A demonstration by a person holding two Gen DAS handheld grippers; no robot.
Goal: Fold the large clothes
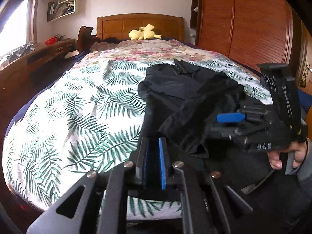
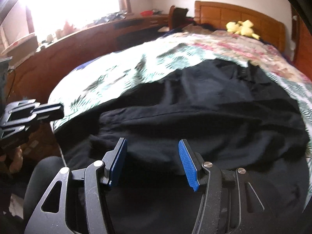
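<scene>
Scene: a bedroom, with a black garment [image 2: 204,105] spread in loose folds across the near end of a bed [image 1: 81,105] covered in a leaf-print quilt.

Garment: large, dark and rumpled; its far end lies toward the headboard [image 1: 140,25], its near end spills over the foot of the bed toward the person.

Left tongs [image 1: 154,163]: pads drawn narrow, almost together, at the garment's left border; whether a thin edge of cloth sits between them is hard to say against the dark fabric, so treat the grip as uncertain.

Right tongs [image 2: 153,163]: spread wide, hovering just above the near cloth, holding nothing.

Right hand [image 1: 286,156]: seen from the left camera, gripping the handle off to the garment's right side.

Handling: the fabric looks soft, light and limp; it should drape and sag rather than hold a crease, and a single-layer pinch may slip.

Where to grip: likely best at a hem or seam near the outer corners, one on each side, so the cloth can be lifted taut and laid over evenly.

Background: a yellow plush toy [image 1: 144,32] rests by the headboard, well apart from the work.
</scene>
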